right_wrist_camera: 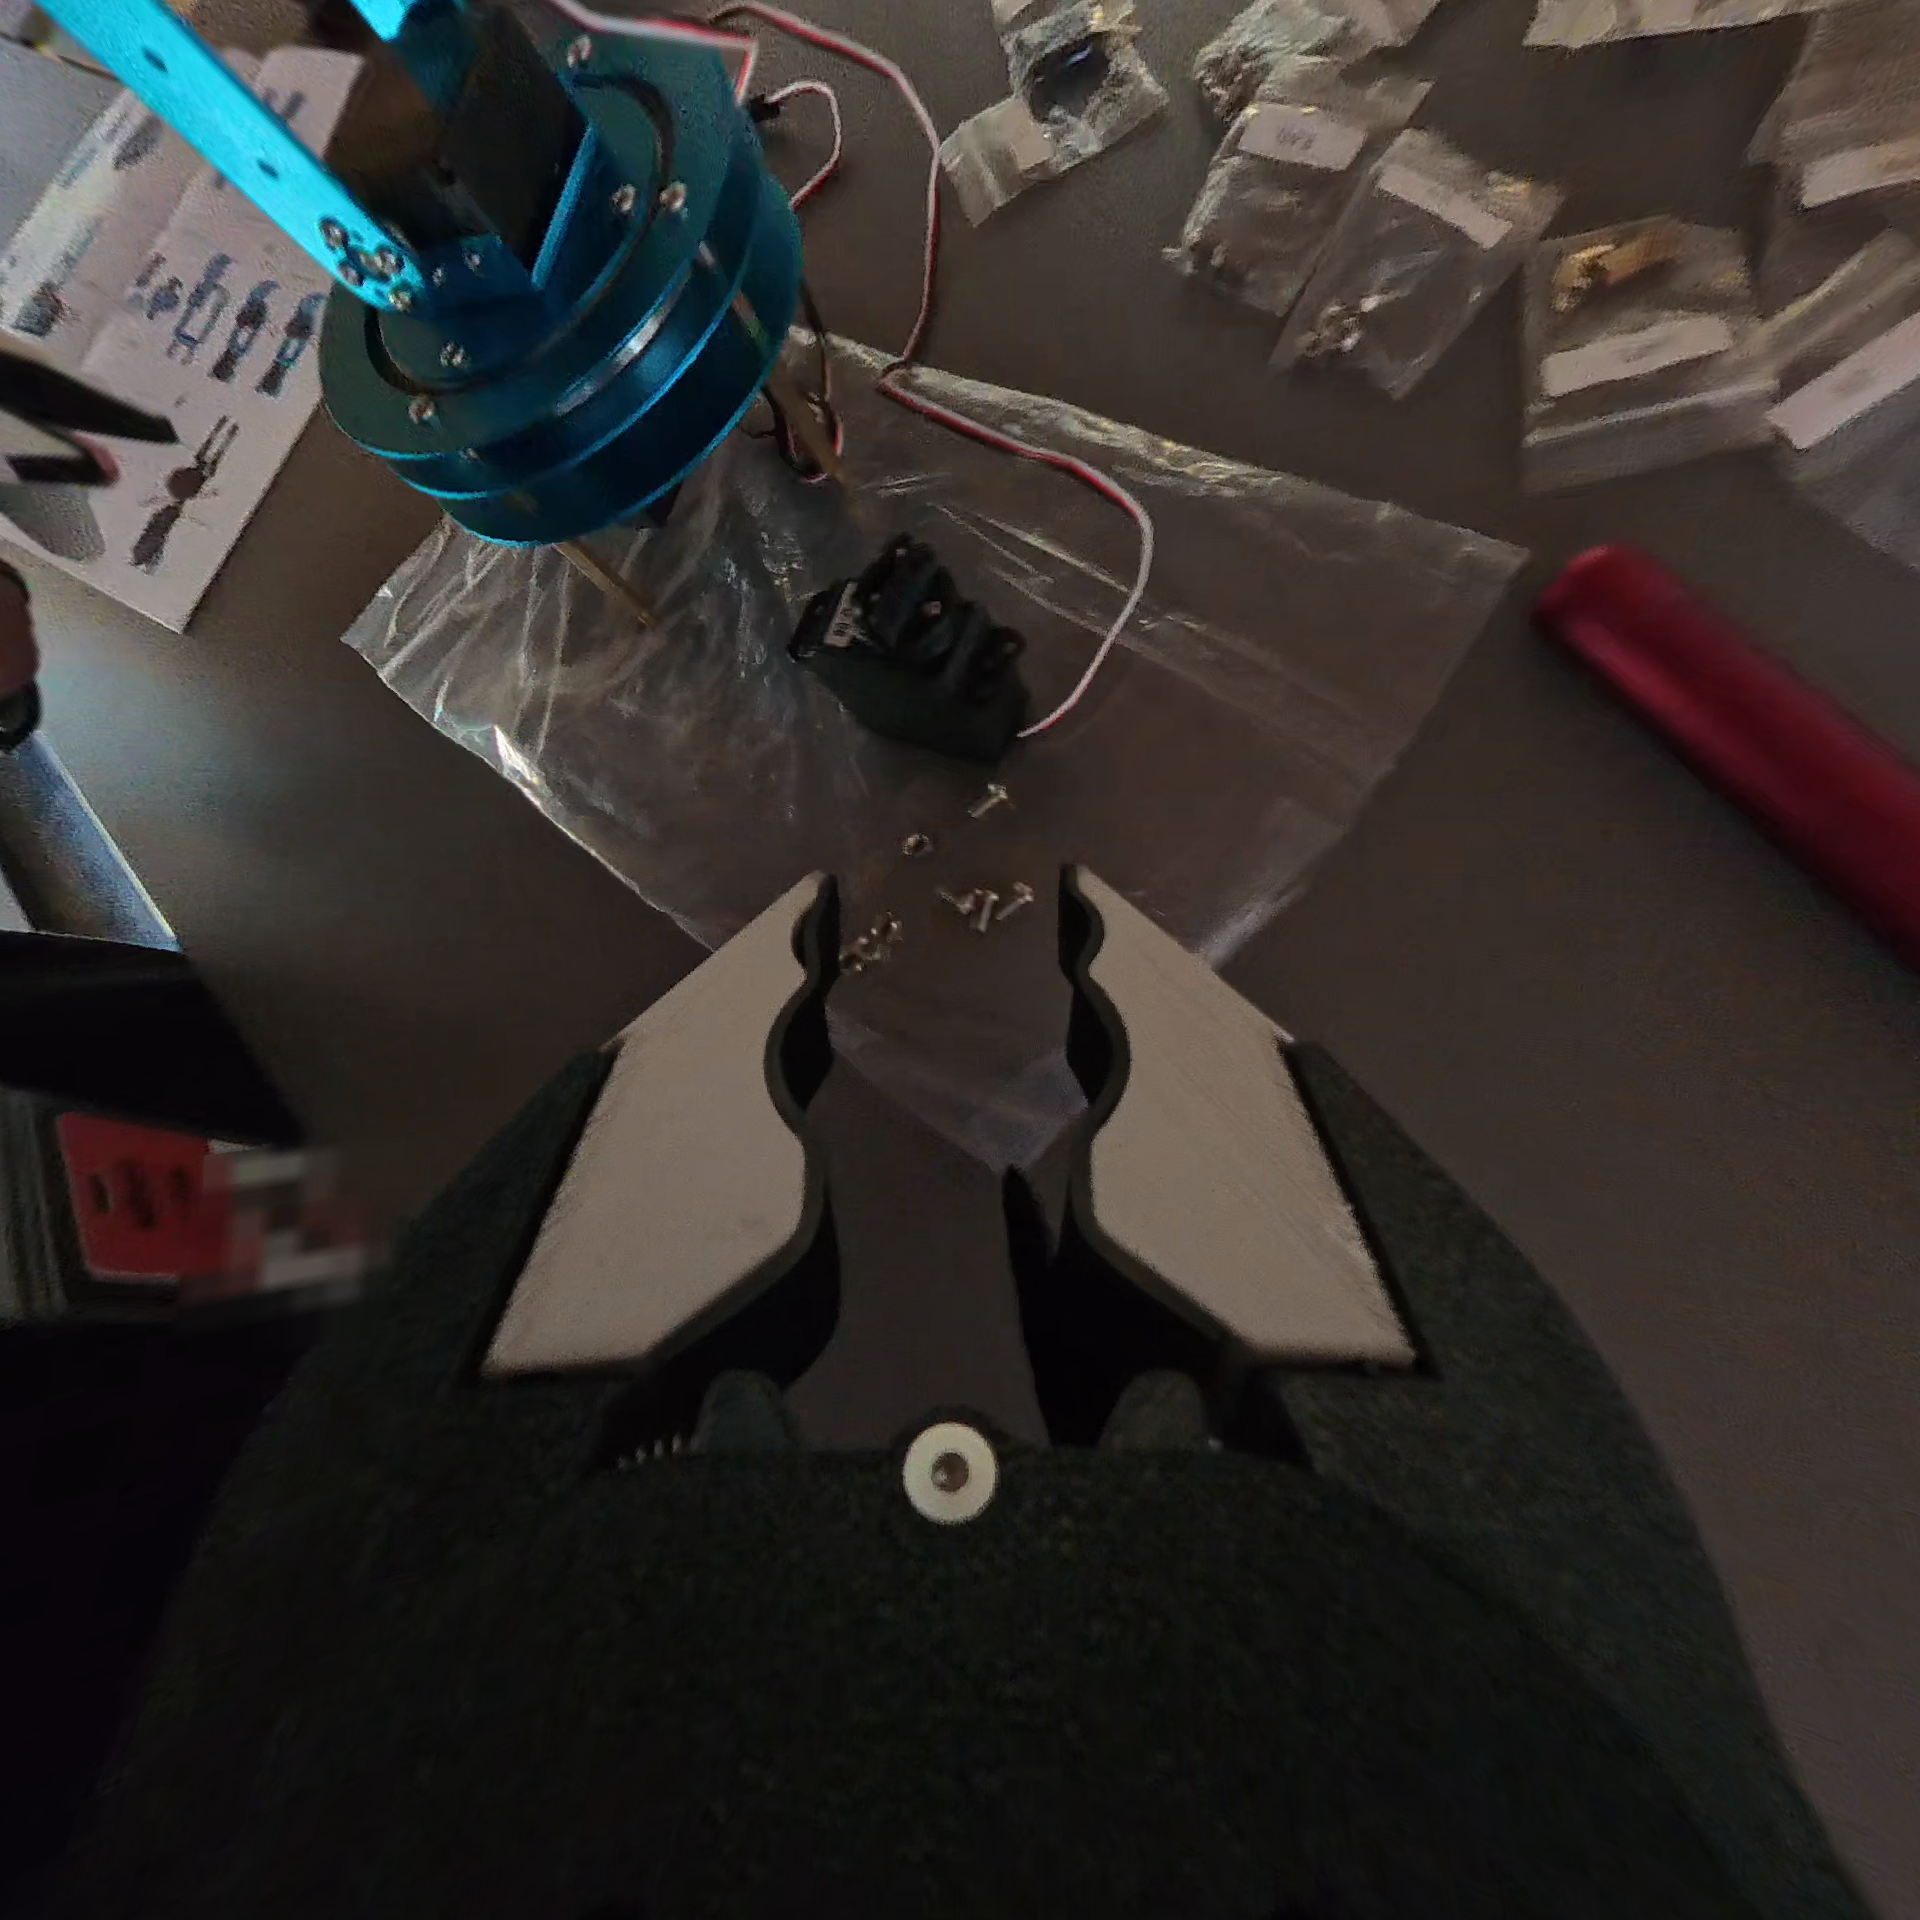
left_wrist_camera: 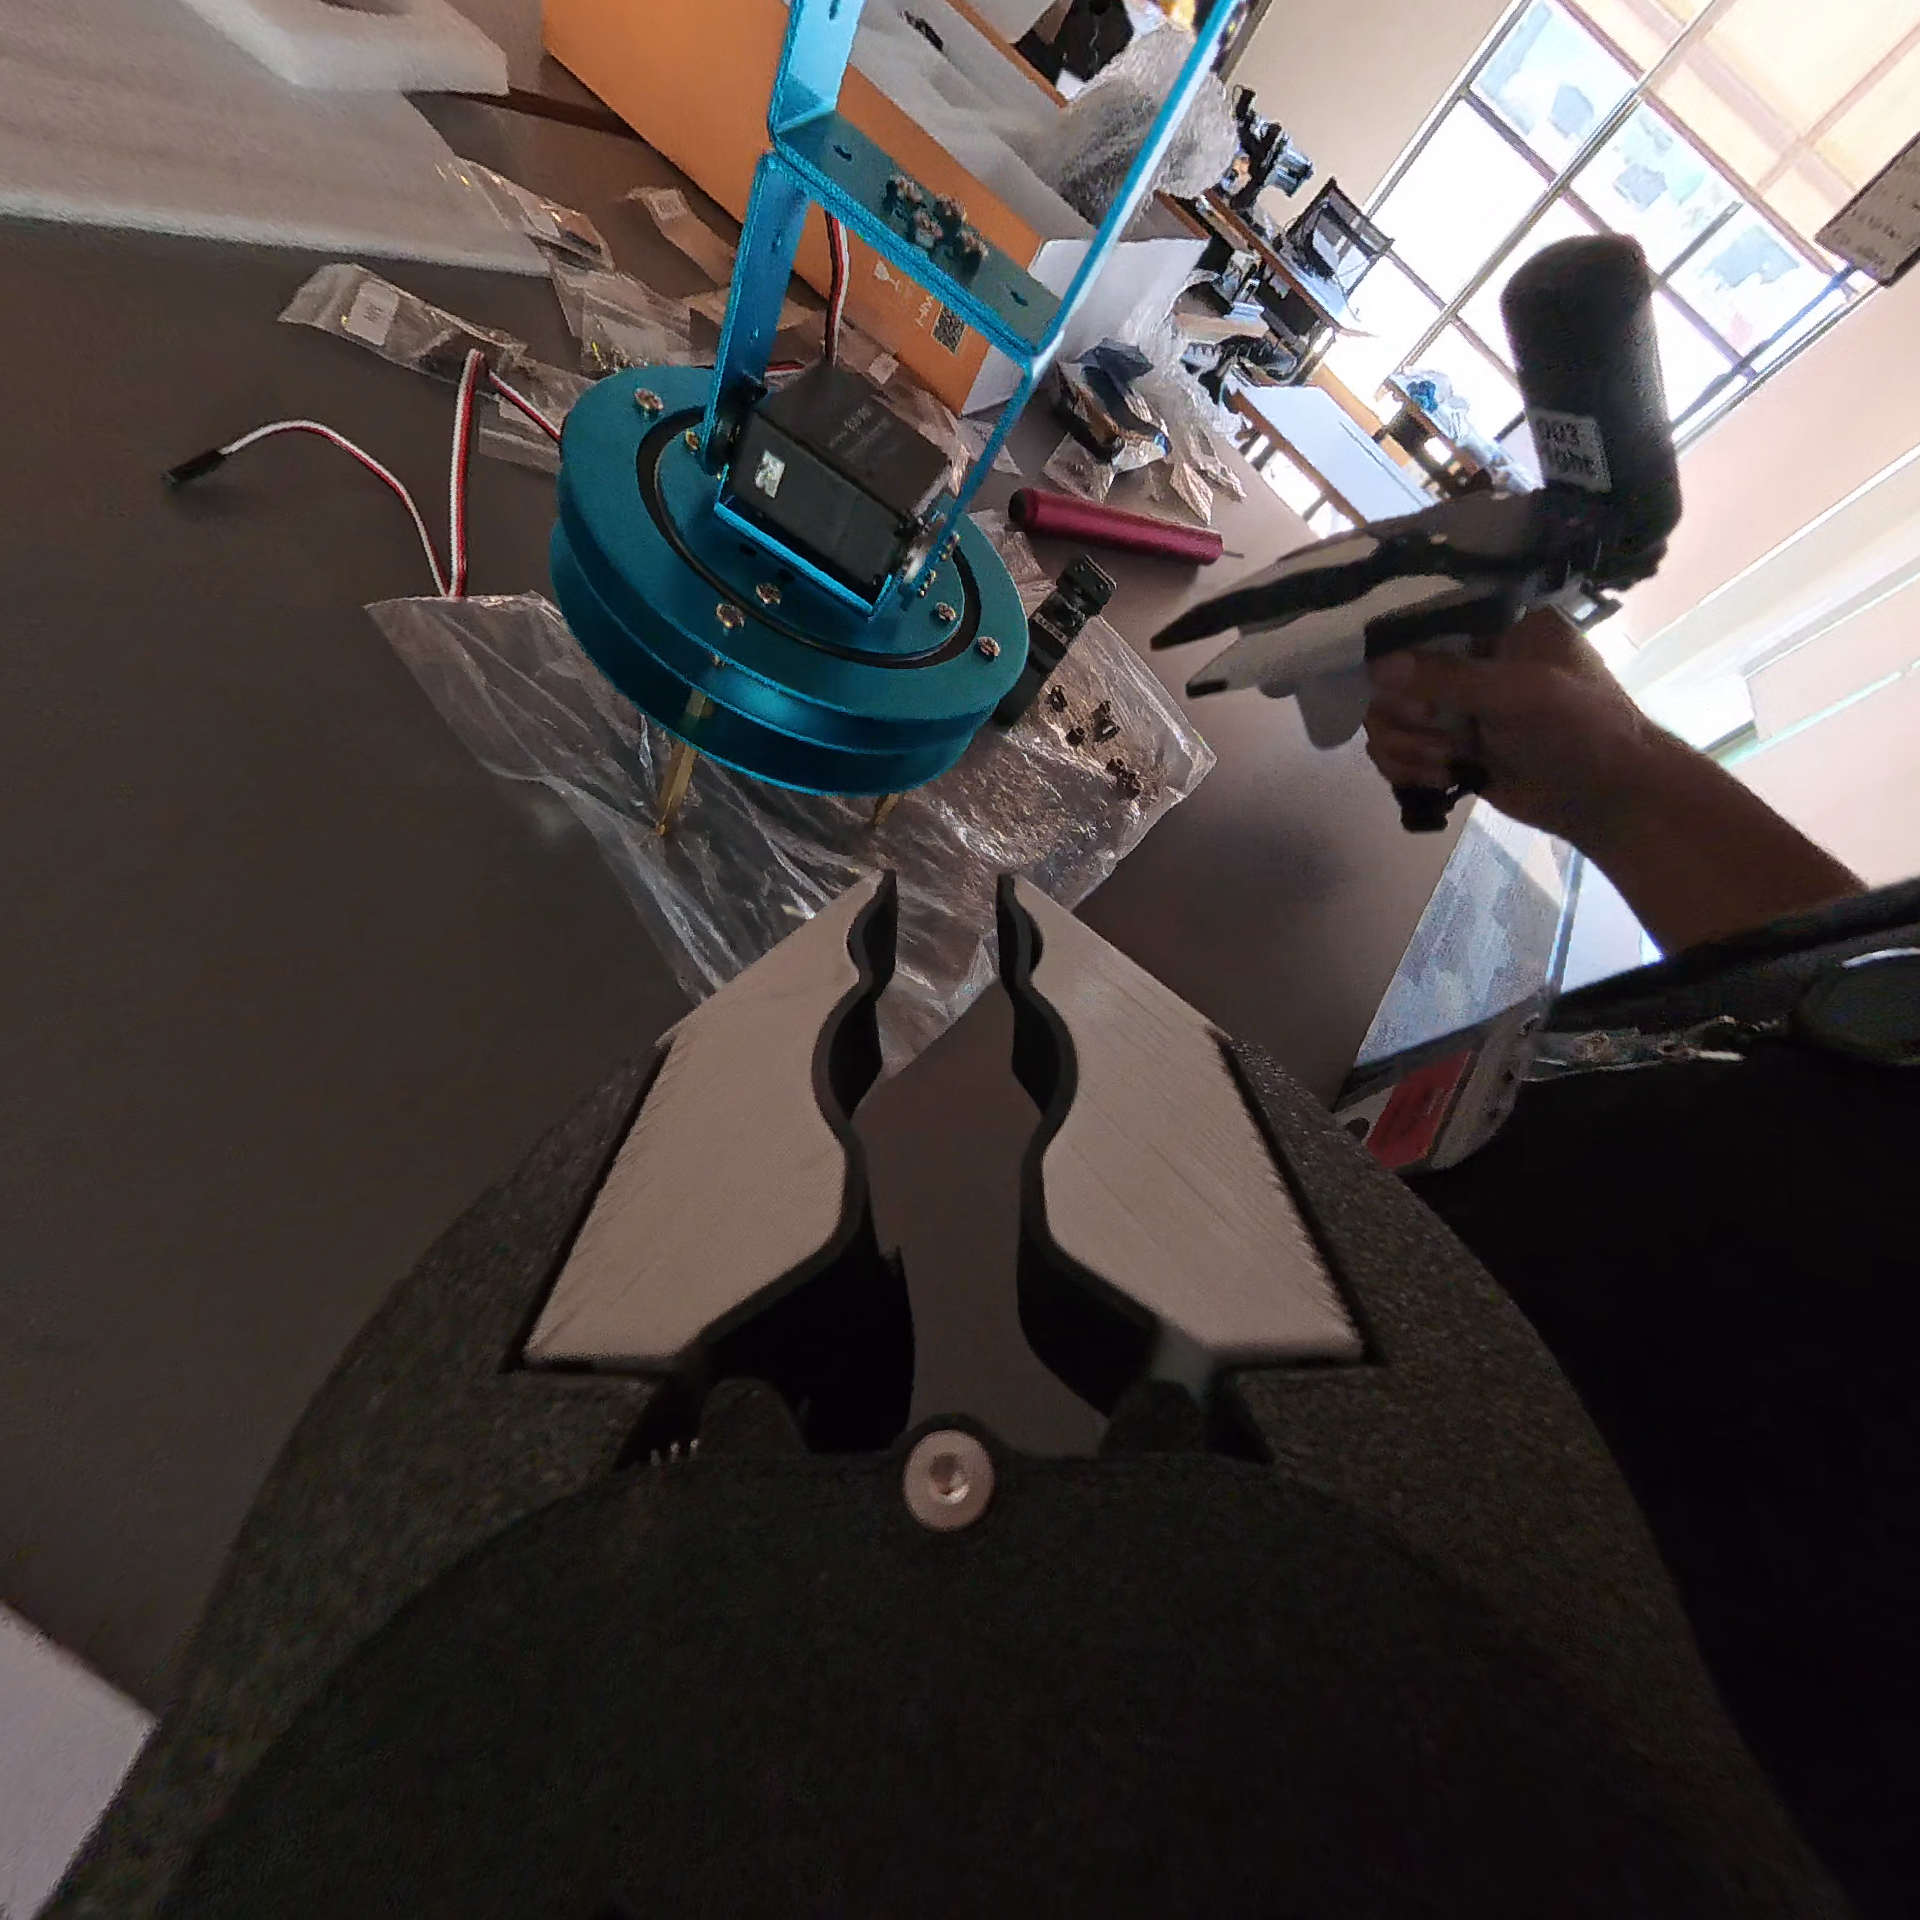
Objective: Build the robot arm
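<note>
1. Fingers of the left gripper are seen apart and empty in the left wrist view, above a clear plastic bag on the bench. Just beyond stands a blue turntable base on brass standoffs, carrying a black servo and a blue bracket. This assembly is judged rigid, fairly heavy and smooth; its rim offers the firmest hold.

2. Fingers of the right gripper are seen apart and empty in the right wrist view, nearest to loose screws on the bag. A small black servo lies beyond; it is judged light and stiff, best held across its flat sides.
</note>
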Motion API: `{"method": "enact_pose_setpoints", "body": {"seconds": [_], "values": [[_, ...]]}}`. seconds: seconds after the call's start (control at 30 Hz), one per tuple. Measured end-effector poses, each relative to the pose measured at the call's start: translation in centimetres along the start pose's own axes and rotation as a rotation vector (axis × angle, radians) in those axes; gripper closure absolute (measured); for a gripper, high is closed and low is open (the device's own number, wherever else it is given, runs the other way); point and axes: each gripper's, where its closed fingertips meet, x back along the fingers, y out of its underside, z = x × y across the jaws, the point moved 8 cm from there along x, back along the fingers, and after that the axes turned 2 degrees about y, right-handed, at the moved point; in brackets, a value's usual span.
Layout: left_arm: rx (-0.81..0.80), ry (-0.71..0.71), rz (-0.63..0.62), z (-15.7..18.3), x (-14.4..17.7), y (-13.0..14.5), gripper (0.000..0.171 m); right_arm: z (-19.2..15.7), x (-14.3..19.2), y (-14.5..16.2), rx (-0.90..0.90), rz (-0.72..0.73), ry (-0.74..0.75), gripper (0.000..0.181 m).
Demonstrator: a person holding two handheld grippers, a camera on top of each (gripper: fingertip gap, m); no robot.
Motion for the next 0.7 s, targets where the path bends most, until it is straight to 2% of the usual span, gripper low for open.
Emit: {"method": "enact_pose_setpoints", "body": {"seconds": [0.1, 0.23, 0.3, 0.37, 0.5, 0.7], "values": [[0.014, 0.012, 0.002, 0.0, -1.0, -0.8, 0.153, -0.2, -1.8, -2.2, 0.025, 0.042, 0.051, 0.138], [0.023, -0.006, 0.027, 0.3, -1.5, -1.7, 0.153, 3.8, -3.8, -9.1, 0.057, 0.128, 0.129, 0.138], [0.018, -0.025, 0.035, 0.5, -1.4, -1.8, 0.153, 5.5, -5.7, -11.3, 0.118, 0.016, 0.095, 0.138], [0.006, -0.050, 0.036, 0.7, -1.2, -1.8, 0.153, 6.4, -7.3, -12.8, 0.158, -0.031, 0.073, 0.145], [-0.019, -0.124, 0.042, 0.6, -1.2, -1.6, 0.152, 7.8, -10.6, -12.6, 0.221, -0.164, 0.118, 0.152], [0.022, -0.155, 0.054, 0.7, -1.5, -1.1, 0.152, 8.8, -12.5, -12.2, 0.188, -0.192, 0.118, 0.156]]}}
